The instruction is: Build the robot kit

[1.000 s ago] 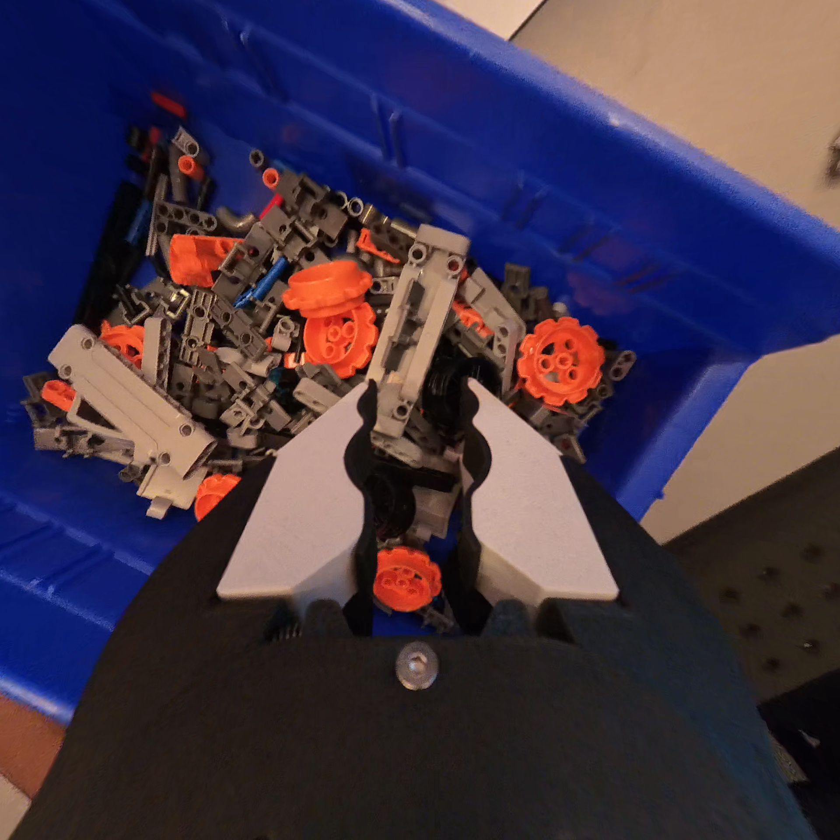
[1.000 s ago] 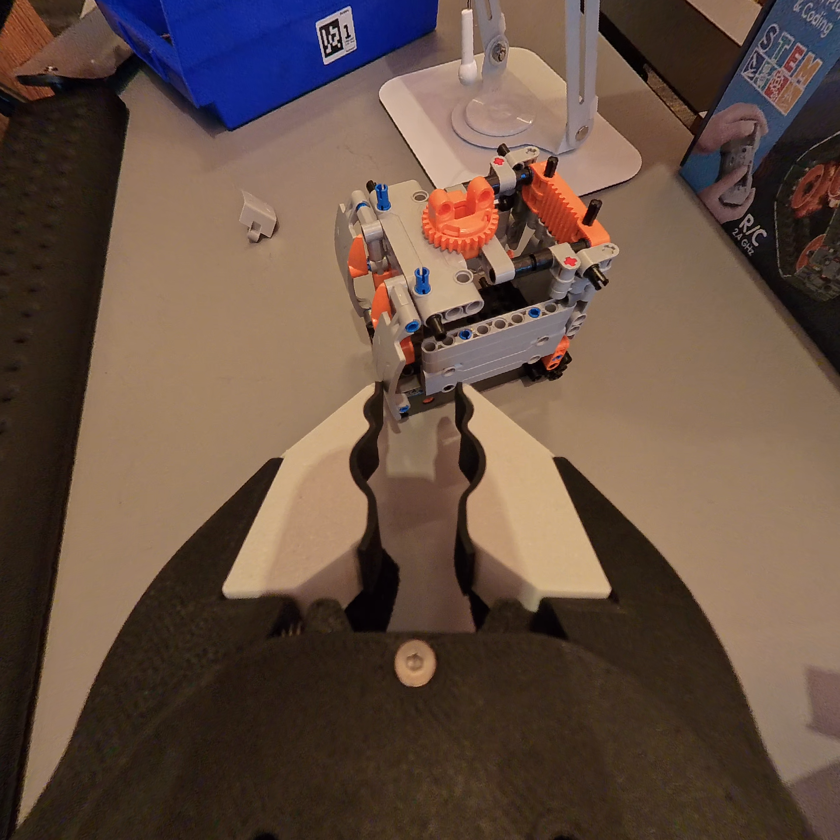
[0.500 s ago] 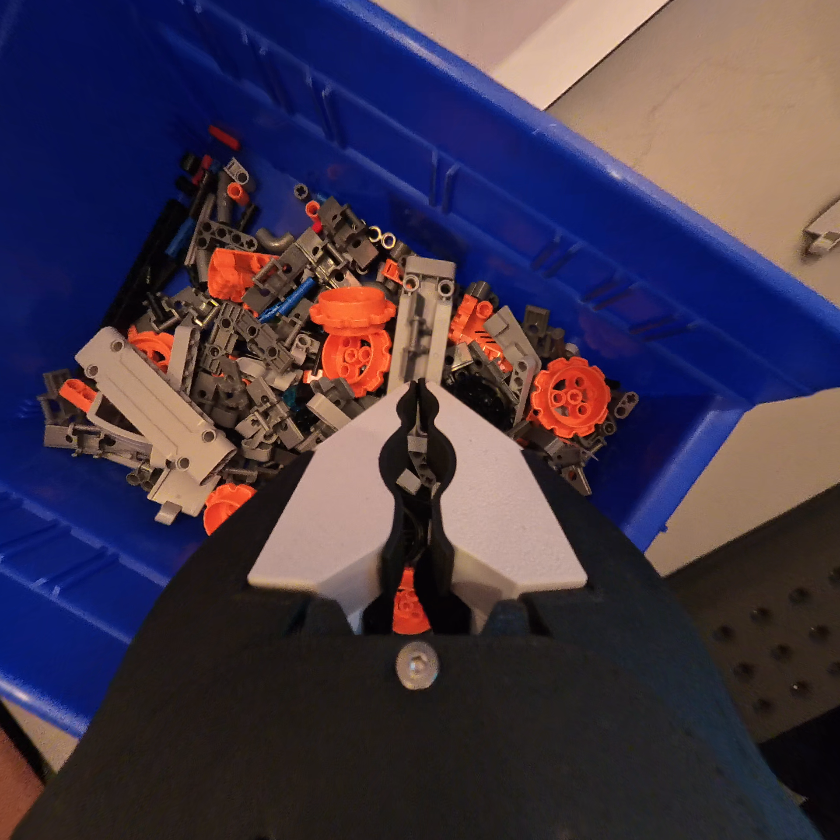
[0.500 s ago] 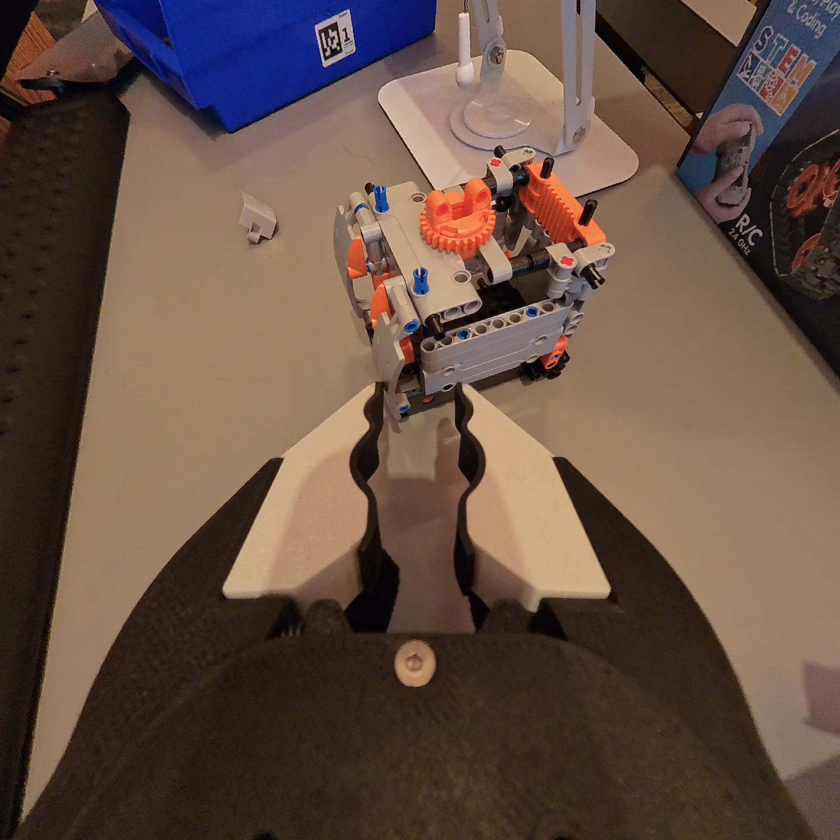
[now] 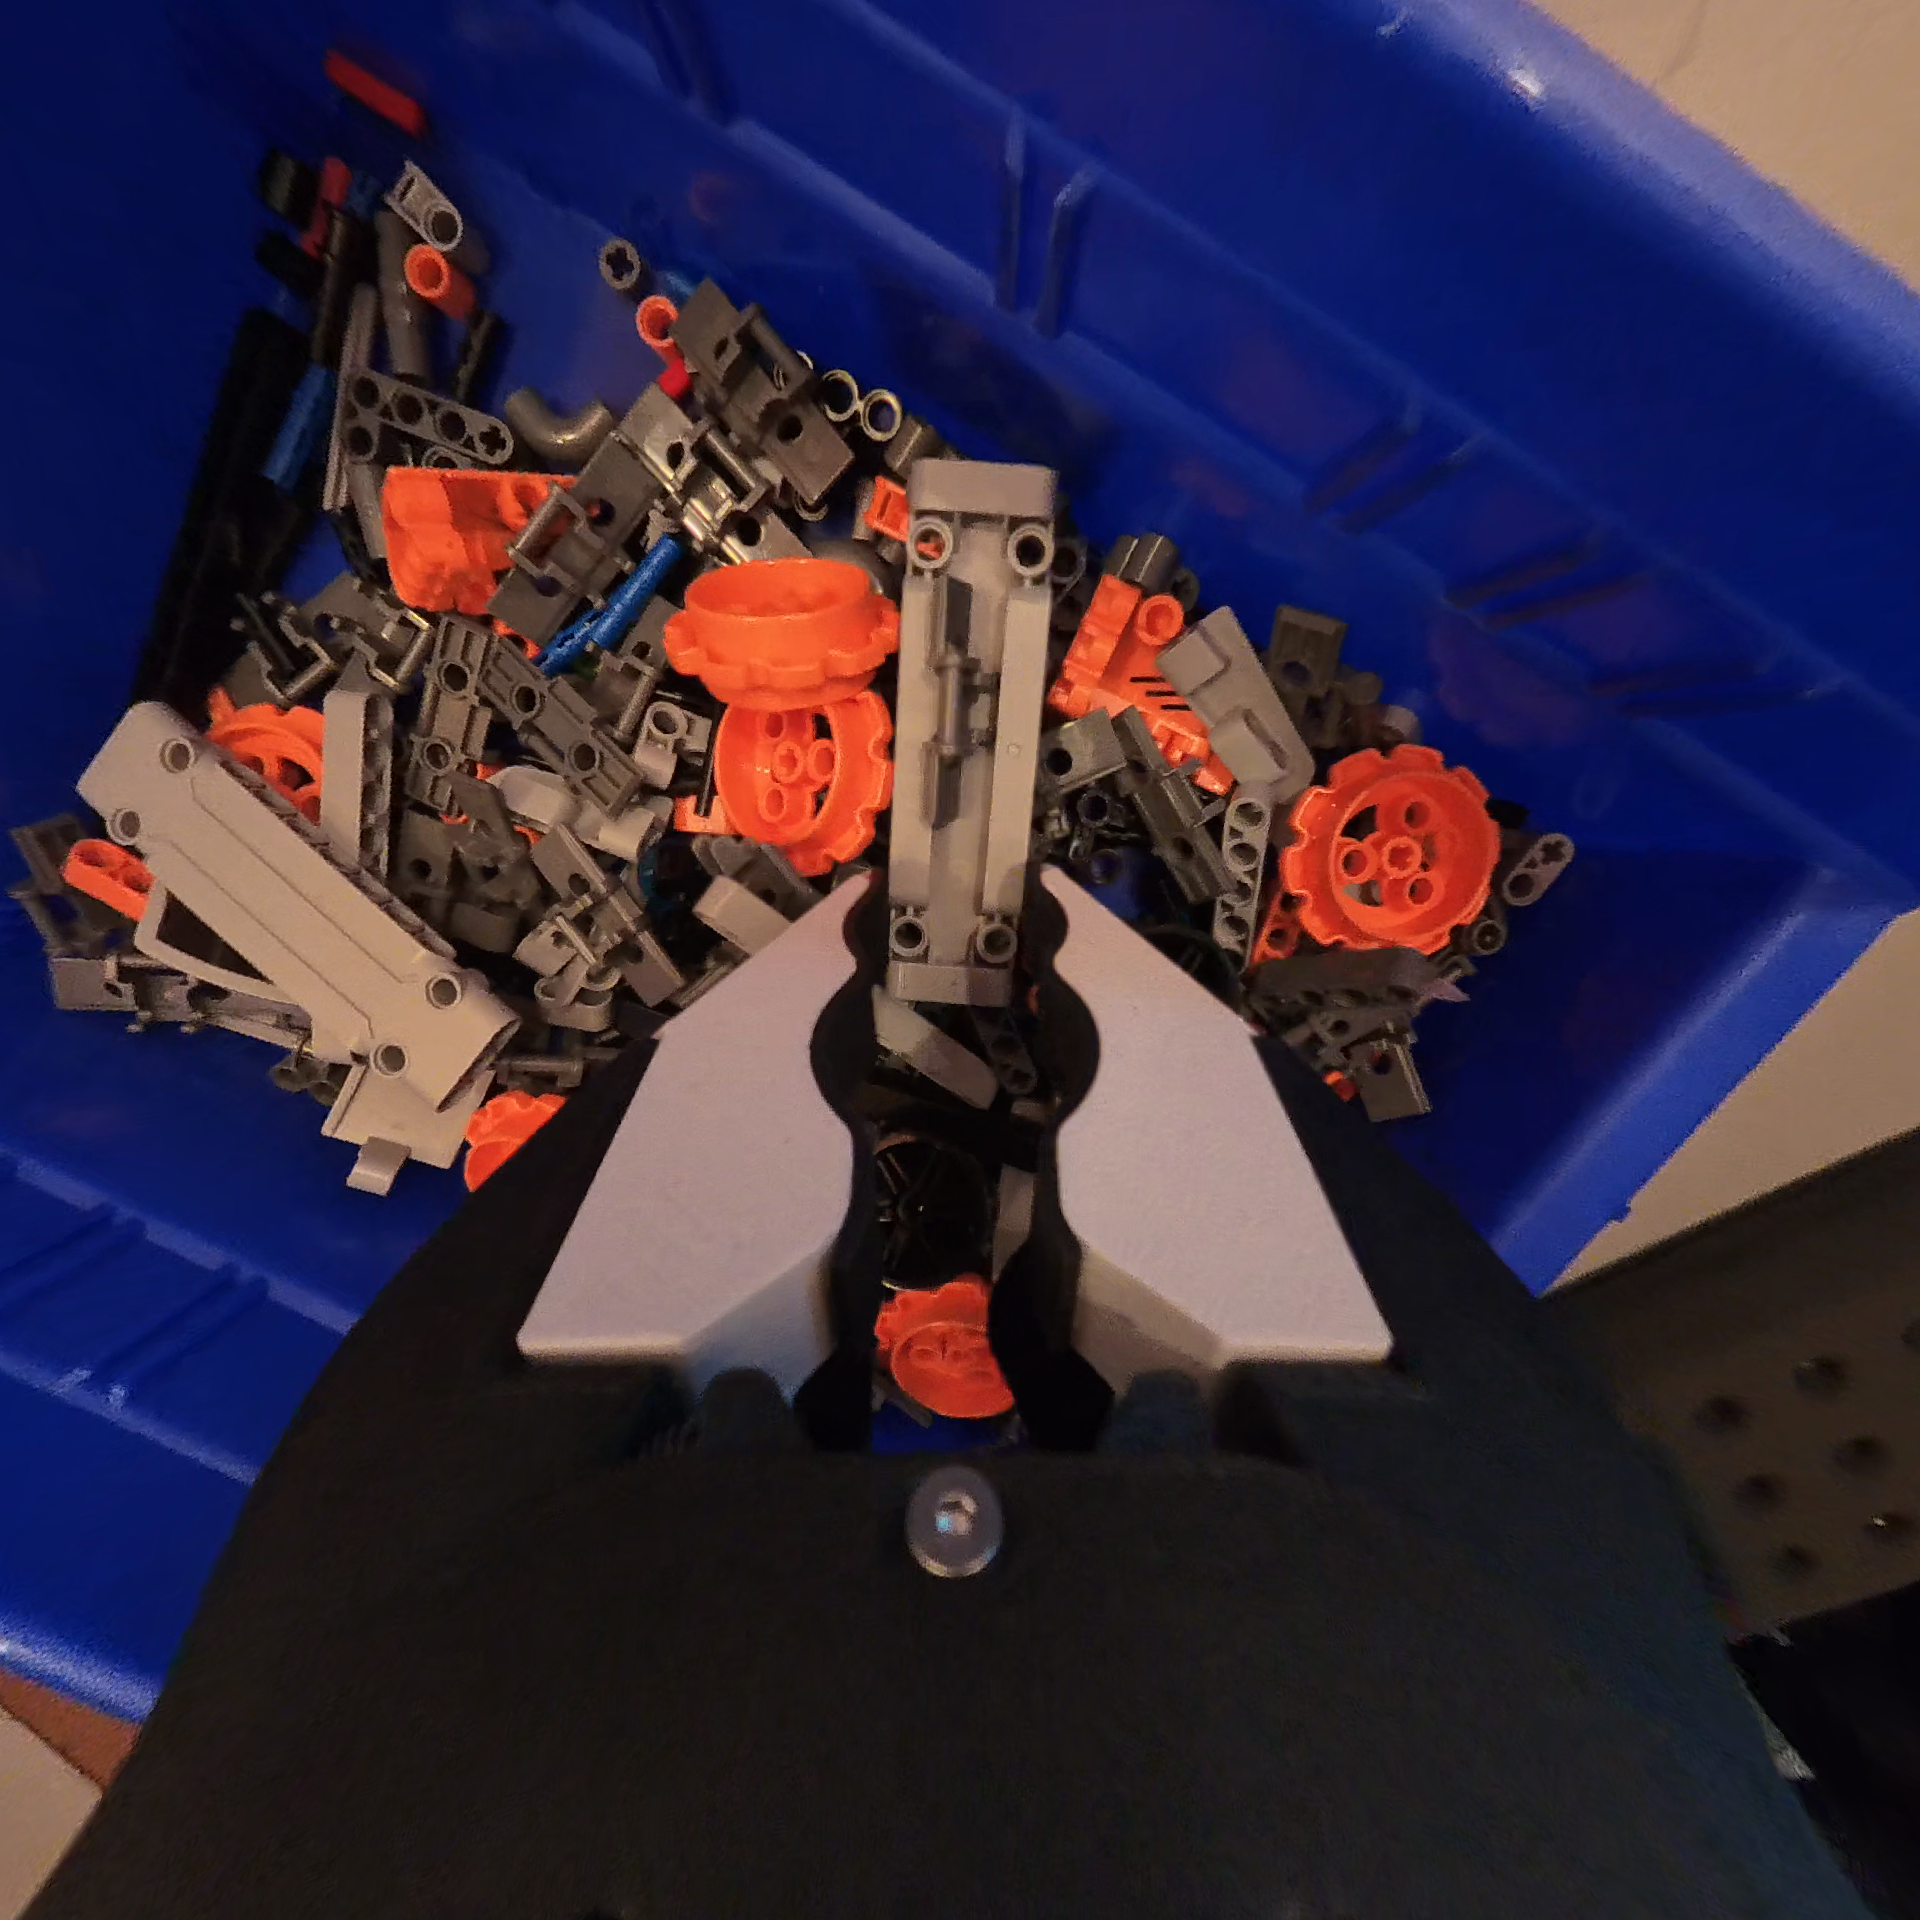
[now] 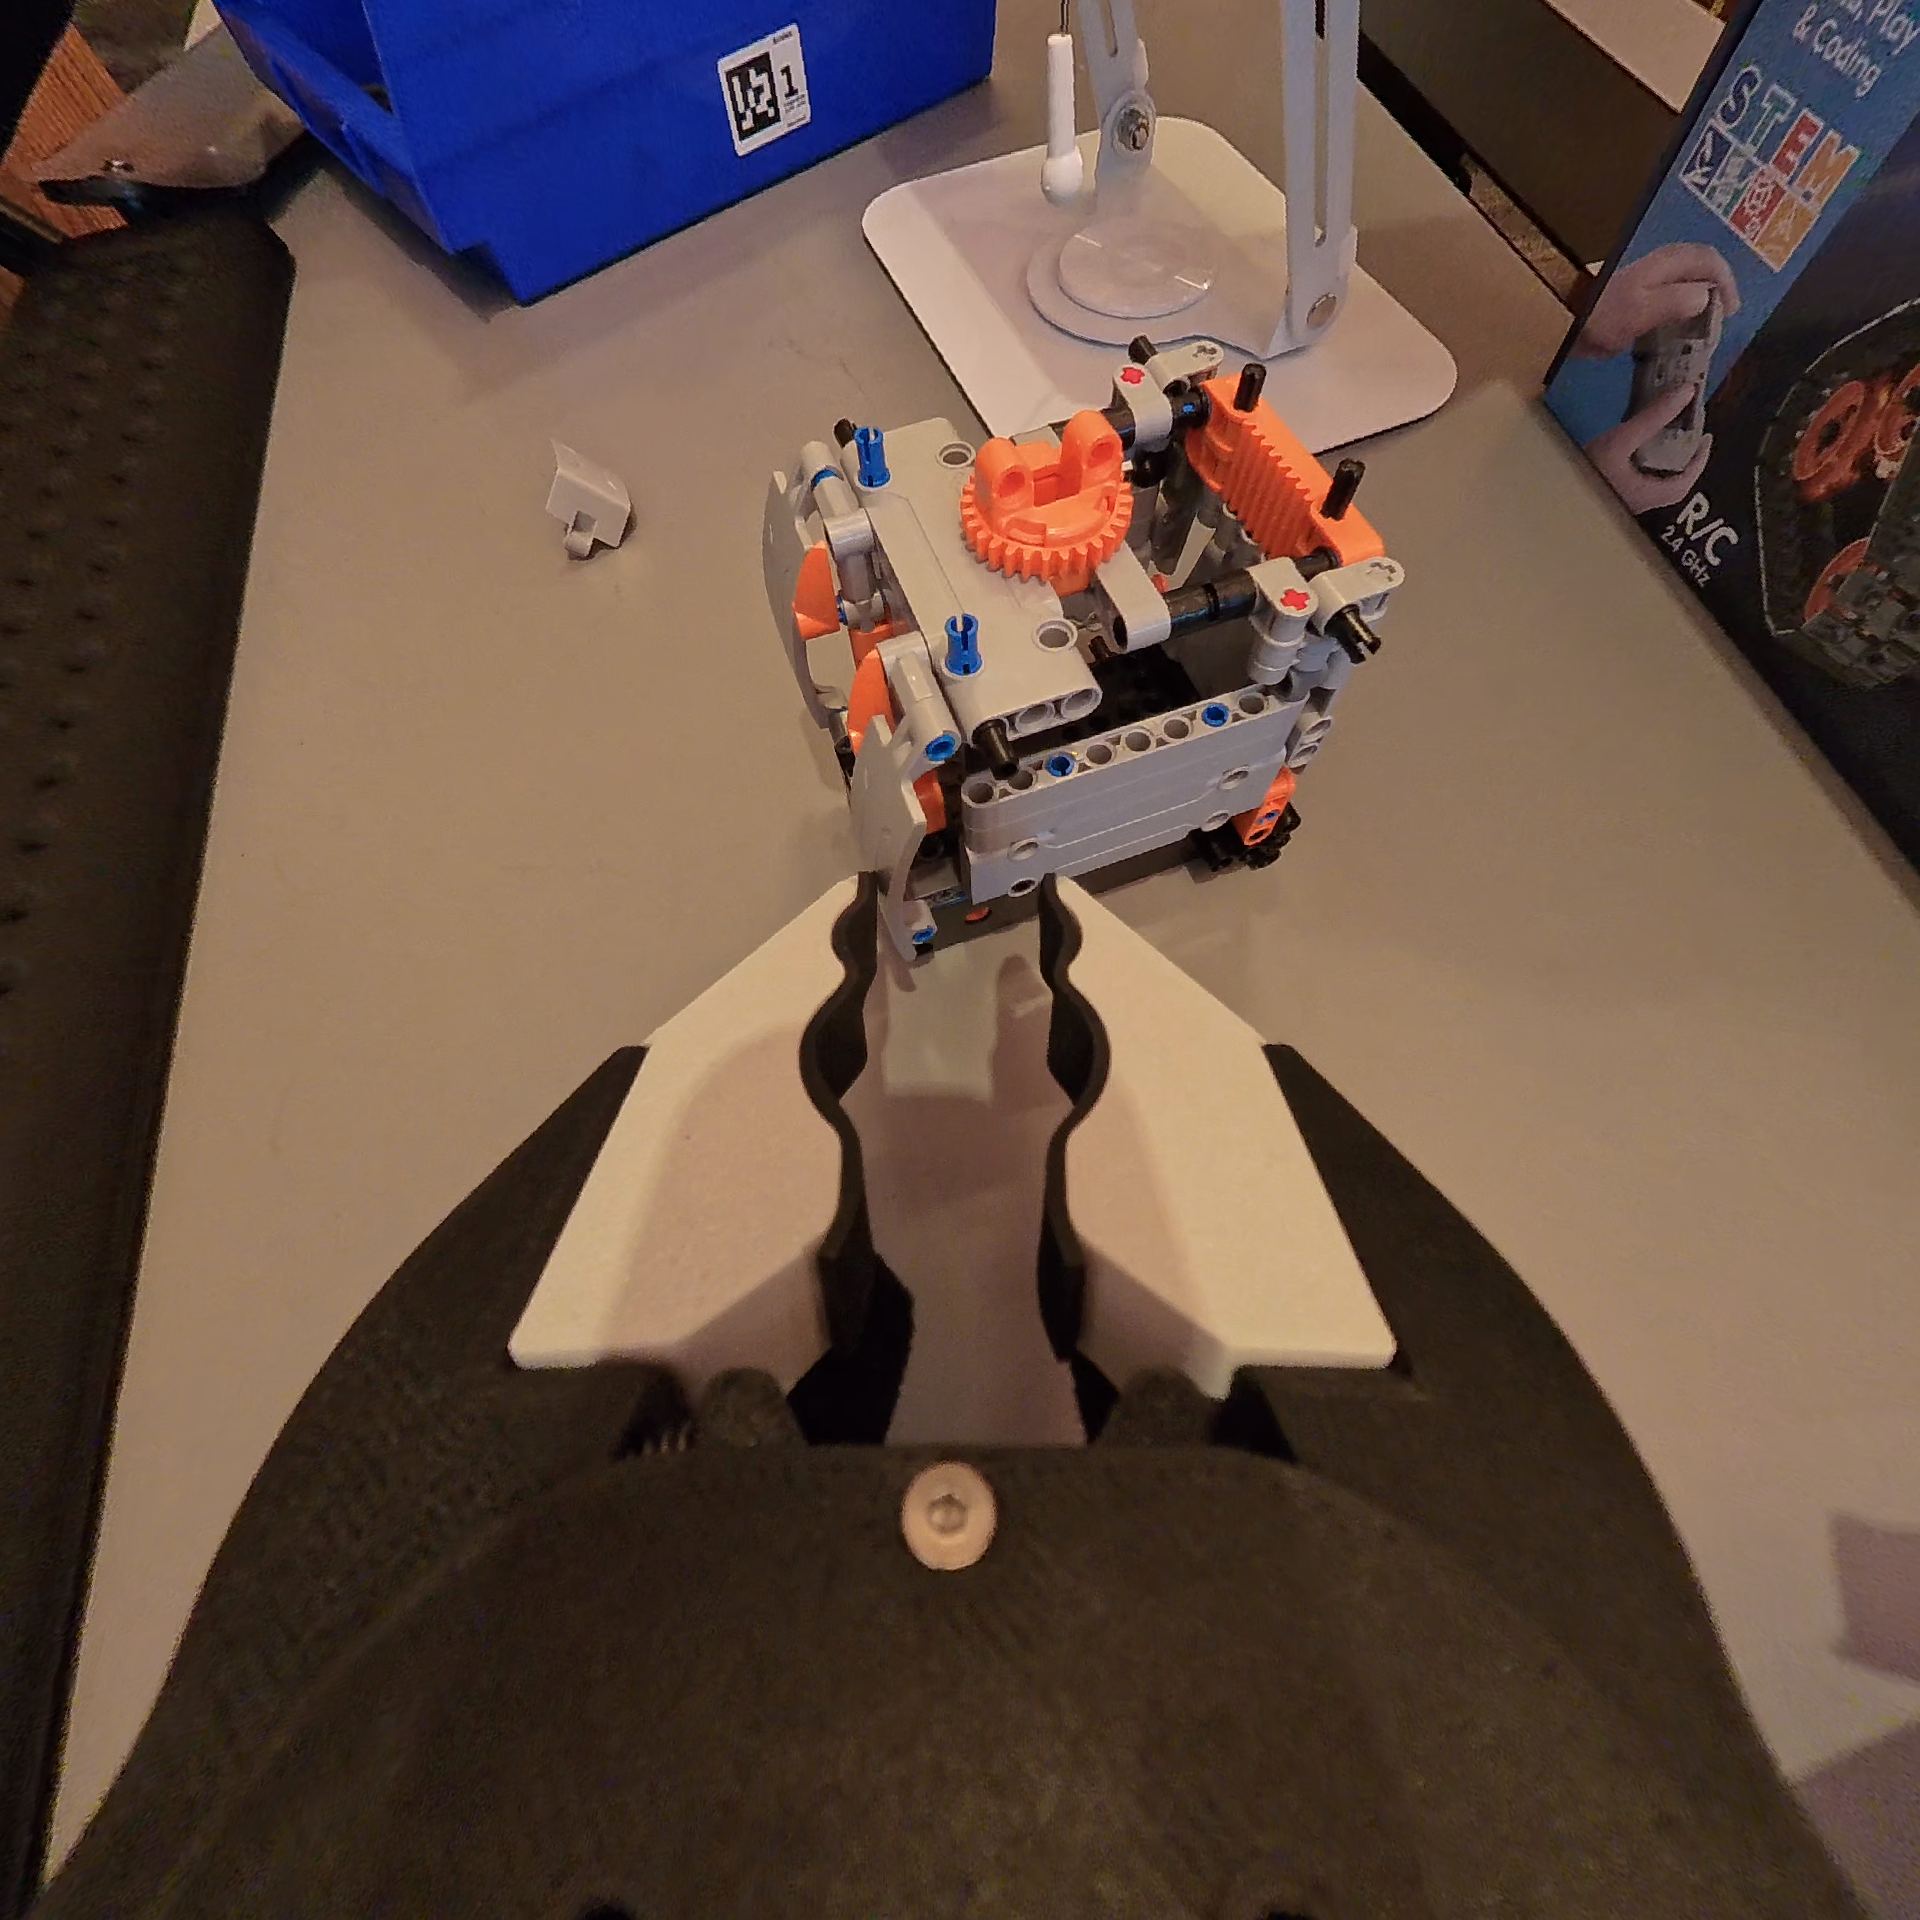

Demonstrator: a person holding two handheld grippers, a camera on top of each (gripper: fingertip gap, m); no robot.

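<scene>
Long pale-grey plastic panel (image 5: 971, 727), flat and studded with pin holes at each end, lying atop a heap of small parts inside a glossy blue bin (image 5: 1351, 364). Near end of panel between the tips of the left tool (image 5: 951, 914), jaws spread; contact with the panel edges not clear. Toothed orange wheels (image 5: 1392, 847) and dark-grey holed beams crowded around.

Right tool (image 6: 951, 914) released, wavy black pads flanking the near corner of a boxy grey-and-orange block-built model (image 6: 1070, 665) standing on the matte grey surface (image 6: 468, 831). Orange gear on top. Small loose grey piece (image 6: 587, 499) to the left; white stand base (image 6: 956, 239) beyond; printed carton (image 6: 1766, 312) far right; dimpled black mat (image 6: 104, 623) along the left edge.
</scene>
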